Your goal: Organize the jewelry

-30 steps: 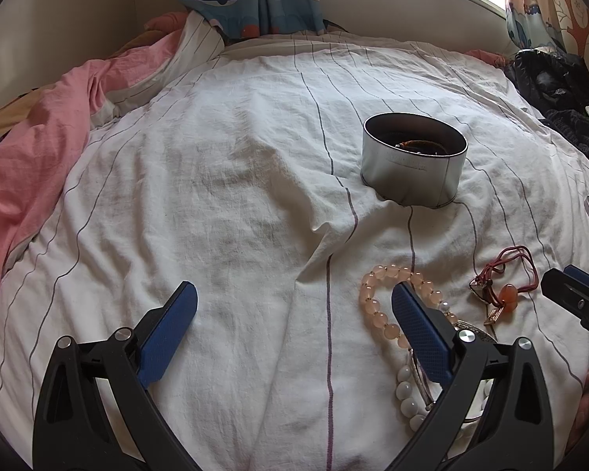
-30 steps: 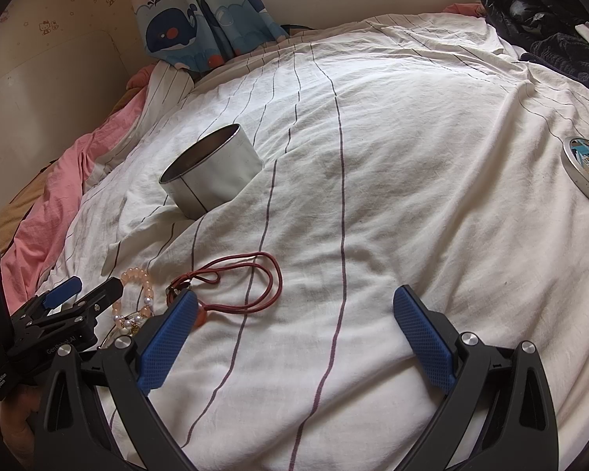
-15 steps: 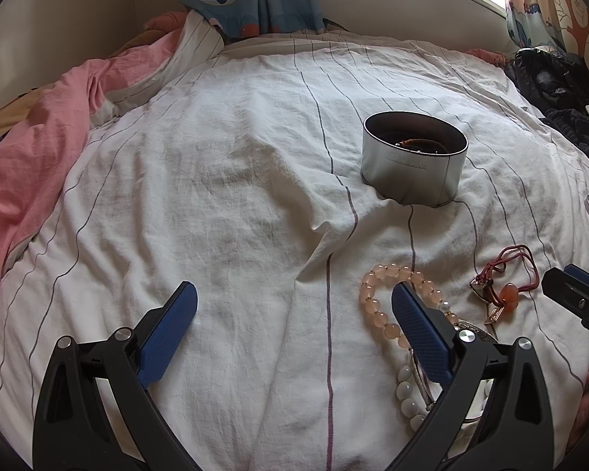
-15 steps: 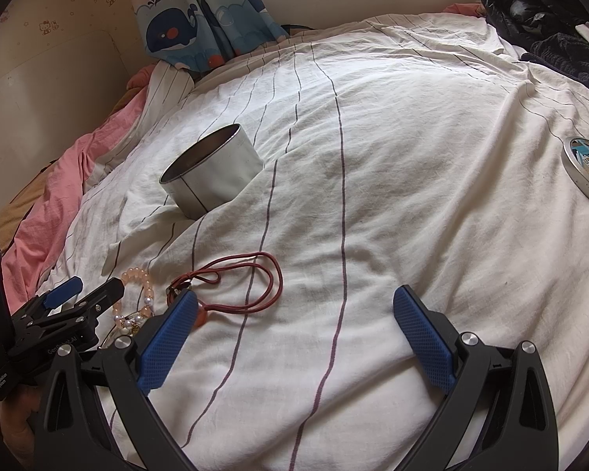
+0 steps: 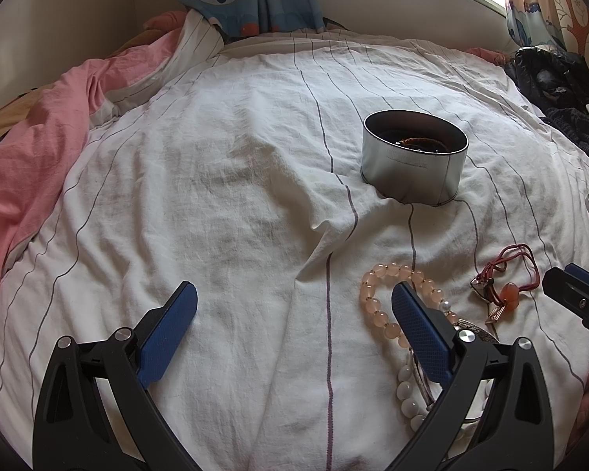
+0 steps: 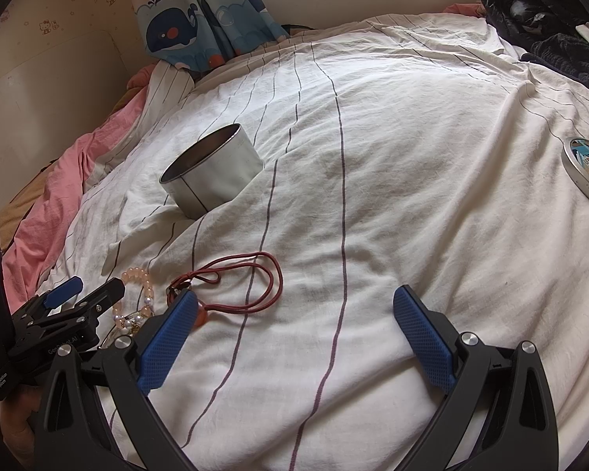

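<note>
Your left hand-held gripper (image 5: 294, 314) hovered wide open and empty over the striped bed sheet (image 5: 216, 196), its right finger just above the pink bead bracelet (image 5: 377, 306). Your right hand-held gripper (image 6: 294, 322) was equally wide, its left finger beside the red cord necklace (image 6: 251, 282). The round tin (image 5: 414, 159) stood farther back.
</note>
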{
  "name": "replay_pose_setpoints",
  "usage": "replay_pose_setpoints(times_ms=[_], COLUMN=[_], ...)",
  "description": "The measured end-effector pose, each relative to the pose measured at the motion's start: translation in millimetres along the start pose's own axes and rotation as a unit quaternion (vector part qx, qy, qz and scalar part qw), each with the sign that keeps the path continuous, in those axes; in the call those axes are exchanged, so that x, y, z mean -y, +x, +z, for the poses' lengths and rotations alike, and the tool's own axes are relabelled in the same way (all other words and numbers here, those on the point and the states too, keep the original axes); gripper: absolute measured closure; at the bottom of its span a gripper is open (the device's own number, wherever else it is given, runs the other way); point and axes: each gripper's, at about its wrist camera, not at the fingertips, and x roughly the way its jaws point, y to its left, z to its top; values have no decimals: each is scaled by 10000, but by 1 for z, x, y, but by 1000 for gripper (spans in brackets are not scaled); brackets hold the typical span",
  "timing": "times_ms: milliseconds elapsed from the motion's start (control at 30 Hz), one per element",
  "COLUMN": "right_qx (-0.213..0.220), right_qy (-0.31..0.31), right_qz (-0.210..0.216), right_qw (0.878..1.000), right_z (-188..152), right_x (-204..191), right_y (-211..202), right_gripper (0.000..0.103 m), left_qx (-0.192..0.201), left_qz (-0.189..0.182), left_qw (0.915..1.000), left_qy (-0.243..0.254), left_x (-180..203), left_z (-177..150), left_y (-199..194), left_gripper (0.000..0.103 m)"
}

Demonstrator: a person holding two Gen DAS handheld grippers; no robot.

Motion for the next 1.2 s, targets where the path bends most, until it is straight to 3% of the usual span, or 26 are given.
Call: replay_pose_setpoints(times_ms=[500, 600, 700, 767, 833, 967, 1067, 1200], right_qx=[-1, 8, 13, 19, 33, 179, 281, 319], right_qy=[1, 24, 72, 78, 63, -4, -95, -60], right_qz=[-1, 39, 131, 157, 161, 159, 146, 128], right_qw=[10000, 10000, 9999, 9998, 9998, 9997, 9995, 9994], right_z=[0, 0, -1, -1, -1, -1, -1, -1], right_x=[0, 1, 2, 2, 1, -1, -4, -2], right_y=[0, -1, 0, 0, 0, -7, -11, -13], right_gripper=[7, 7, 7, 7, 7, 7, 7, 7], left_qx=[-5, 25, 147, 281, 424, 715, 596, 291], left_qz=[-109, -441, -875, -941, -945, -965, -933, -896], left_qw=[9999, 9974, 9873, 9838, 9862, 9924, 9930, 9909], left_qy=[-102, -573, -1320, -1502, -1291, -257, 418, 962], left_x=[-4, -26, -57, -67, -64, -32, -13, 2], left_z=[1, 2, -2, -6, -8, -12, -16, -18], left_y=[1, -1, -6, -14, -25, -45, -46, -42], left_gripper=[7, 7, 8, 8, 8, 8, 8, 8])
